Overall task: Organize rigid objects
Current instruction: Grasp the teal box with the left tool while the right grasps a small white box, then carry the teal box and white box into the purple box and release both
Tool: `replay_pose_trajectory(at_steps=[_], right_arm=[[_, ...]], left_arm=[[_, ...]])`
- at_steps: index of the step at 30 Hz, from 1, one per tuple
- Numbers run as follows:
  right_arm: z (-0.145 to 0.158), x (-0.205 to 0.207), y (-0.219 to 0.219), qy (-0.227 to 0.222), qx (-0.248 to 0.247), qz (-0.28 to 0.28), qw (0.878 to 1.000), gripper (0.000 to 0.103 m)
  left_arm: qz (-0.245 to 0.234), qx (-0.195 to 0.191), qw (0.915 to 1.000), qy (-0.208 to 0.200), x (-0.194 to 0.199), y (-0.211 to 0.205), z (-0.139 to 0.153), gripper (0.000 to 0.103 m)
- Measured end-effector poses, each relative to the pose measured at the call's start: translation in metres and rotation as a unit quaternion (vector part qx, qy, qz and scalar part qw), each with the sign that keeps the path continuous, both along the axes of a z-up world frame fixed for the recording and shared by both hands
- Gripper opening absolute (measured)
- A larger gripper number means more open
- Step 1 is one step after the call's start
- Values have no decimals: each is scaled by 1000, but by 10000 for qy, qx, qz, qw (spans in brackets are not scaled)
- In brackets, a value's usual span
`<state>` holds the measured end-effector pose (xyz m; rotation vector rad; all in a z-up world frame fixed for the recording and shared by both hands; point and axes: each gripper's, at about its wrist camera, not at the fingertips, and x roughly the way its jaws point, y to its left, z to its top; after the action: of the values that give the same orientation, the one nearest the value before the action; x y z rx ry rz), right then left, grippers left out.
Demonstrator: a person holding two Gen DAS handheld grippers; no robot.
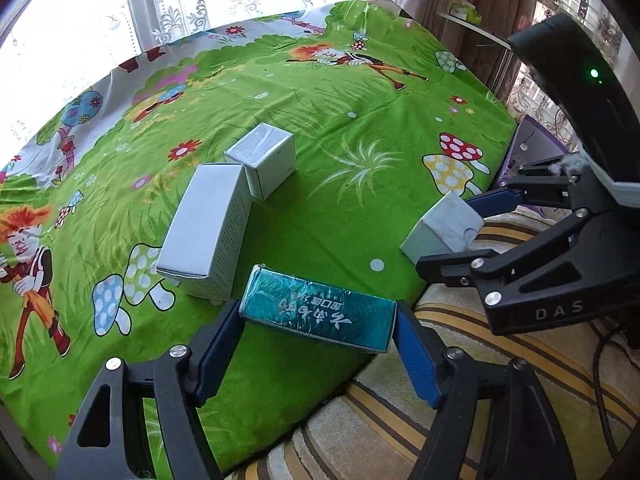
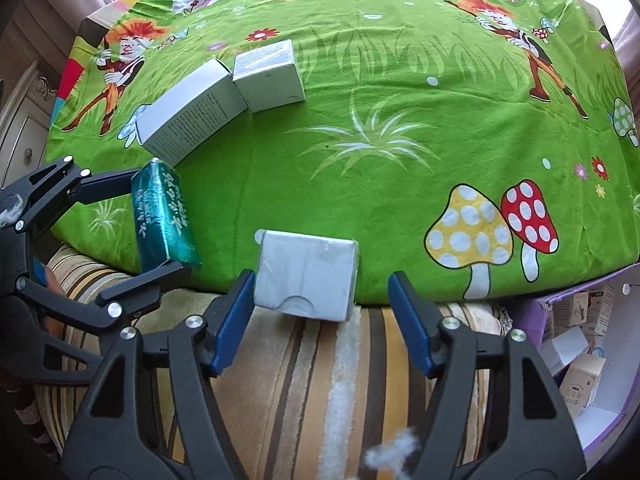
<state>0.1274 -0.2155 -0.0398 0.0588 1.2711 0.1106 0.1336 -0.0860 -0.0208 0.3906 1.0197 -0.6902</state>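
My left gripper [image 1: 318,320] is shut on a teal foil-wrapped box [image 1: 316,312], held above the front edge of the green cartoon cloth [image 1: 360,120]; the box also shows in the right wrist view [image 2: 164,216]. My right gripper [image 2: 322,300] stands open around a small grey-white box [image 2: 306,274] at the cloth's front edge; the left pad is at its side, the right pad is apart. That box shows in the left wrist view [image 1: 442,228]. A long white box [image 1: 206,232] and a white cube box [image 1: 264,164] lie touching mid-cloth.
A striped brown and yellow cushion [image 2: 320,380] lies below the cloth's front edge. A purple-rimmed bin [image 2: 580,344] with several small cartons stands at the right. Curtains and a window are behind the table. White fluff [image 2: 390,454] clings to my right gripper.
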Motion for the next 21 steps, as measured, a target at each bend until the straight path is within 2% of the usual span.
replay_pose_trajectory(at_steps=[2,4,12,21], right_arm=[[-1,3,1,-9,-61,7,10000,60],[-4,5,2,12,-125,29,9999,44],[3,-1,-8,-252,69,-79,9996,44],[21,-16,-29,-659,139,-368,9971,44]], left_arm=[[110,-63,9999,-19,-1,1,4,75],[239,-152,9996,8,-1,3,8,75],[777,-500,9957,31,-4,7,23,74],[880,-601,9941,-179,-21,-16,40,74]])
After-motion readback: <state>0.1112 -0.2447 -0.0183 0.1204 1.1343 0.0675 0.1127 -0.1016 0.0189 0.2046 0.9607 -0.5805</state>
